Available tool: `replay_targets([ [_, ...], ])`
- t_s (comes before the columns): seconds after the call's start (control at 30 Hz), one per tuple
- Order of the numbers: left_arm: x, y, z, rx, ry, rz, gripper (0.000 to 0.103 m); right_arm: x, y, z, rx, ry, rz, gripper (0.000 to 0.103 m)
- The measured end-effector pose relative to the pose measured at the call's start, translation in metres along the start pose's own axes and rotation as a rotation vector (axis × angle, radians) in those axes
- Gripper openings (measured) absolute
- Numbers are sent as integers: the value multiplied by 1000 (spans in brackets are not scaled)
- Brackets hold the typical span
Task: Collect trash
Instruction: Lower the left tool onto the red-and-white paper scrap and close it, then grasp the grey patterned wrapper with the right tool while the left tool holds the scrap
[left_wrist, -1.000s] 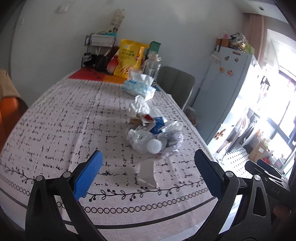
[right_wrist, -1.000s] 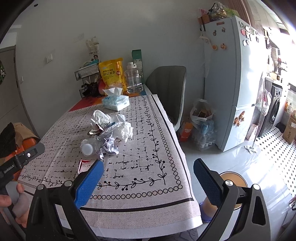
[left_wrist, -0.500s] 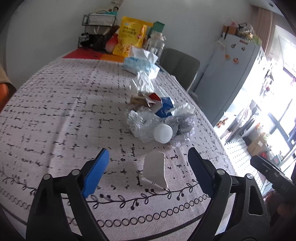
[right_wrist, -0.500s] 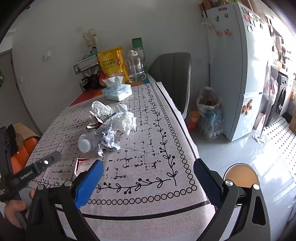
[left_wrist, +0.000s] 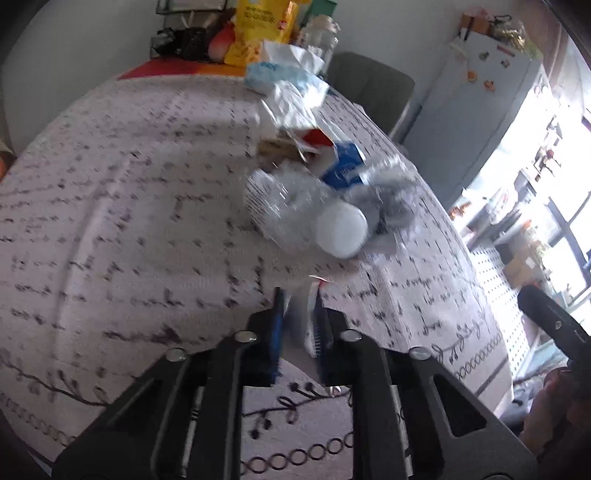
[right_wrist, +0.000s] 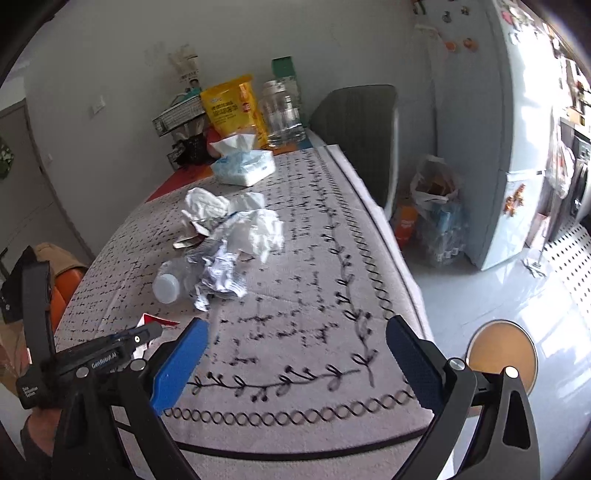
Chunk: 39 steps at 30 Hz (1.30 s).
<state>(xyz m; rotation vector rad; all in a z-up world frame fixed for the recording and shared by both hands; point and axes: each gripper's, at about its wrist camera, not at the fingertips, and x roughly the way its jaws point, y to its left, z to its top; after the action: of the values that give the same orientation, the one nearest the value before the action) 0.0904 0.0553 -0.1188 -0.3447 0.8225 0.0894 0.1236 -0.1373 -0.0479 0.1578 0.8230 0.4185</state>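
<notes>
A pile of trash lies on the patterned tablecloth (right_wrist: 295, 295): a crushed clear plastic bottle (left_wrist: 295, 210) with a white cap (left_wrist: 341, 230), crumpled tissues (right_wrist: 255, 232), a blue carton (left_wrist: 345, 170) and wrappers. My left gripper (left_wrist: 297, 310) is shut on a flat white and red paper scrap (left_wrist: 312, 317) at the near side of the pile; the scrap and the left gripper (right_wrist: 146, 334) also show in the right wrist view. My right gripper (right_wrist: 295, 354) is open and empty above the table's near edge.
A tissue box (right_wrist: 243, 166), a yellow snack bag (right_wrist: 231, 107), a clear jug (right_wrist: 282, 114) and a wire rack stand at the table's far end. A grey chair (right_wrist: 358, 129), a trash bag (right_wrist: 439, 210) and a fridge (right_wrist: 491, 147) stand on the right.
My left gripper moved forward and down to the paper scrap and closed on it. My right gripper moved slightly closer to the table and stays open.
</notes>
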Motion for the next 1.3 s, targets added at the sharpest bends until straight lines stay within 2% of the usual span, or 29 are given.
replay_targets([
  [0.3, -26, 39, 26, -116, -86, 23, 6, 25, 46, 30, -129, 43, 70, 89],
  [0.5, -32, 63, 33, -166, -119, 46, 6, 47, 66, 35, -167, 85, 89, 80],
  [0.6, -30, 74, 33, -188, -119, 51, 6, 56, 69, 34, -165, 100, 87, 79],
  [0.67, -27, 79, 34, -200, -117, 51, 6, 64, 70, 34, -163, 117, 82, 73],
  [0.93, -22, 89, 33, -221, -108, 56, 6, 87, 80, 41, -156, 138, 66, 72],
  [1.0, -22, 89, 33, -222, -115, 57, 6, 92, 81, 42, -156, 144, 70, 58],
  [1.07, -23, 88, 32, -221, -118, 56, 6, 97, 84, 40, -178, 164, 73, 26],
  [1.13, -23, 86, 31, -220, -118, 56, 6, 100, 84, 39, -185, 185, 84, 18],
  [1.23, -25, 80, 29, -211, -118, 57, 6, 89, 83, 37, -187, 159, 106, 10],
  [1.3, -29, 75, 28, -203, -126, 55, 6, 81, 81, 37, -184, 143, 110, 9],
])
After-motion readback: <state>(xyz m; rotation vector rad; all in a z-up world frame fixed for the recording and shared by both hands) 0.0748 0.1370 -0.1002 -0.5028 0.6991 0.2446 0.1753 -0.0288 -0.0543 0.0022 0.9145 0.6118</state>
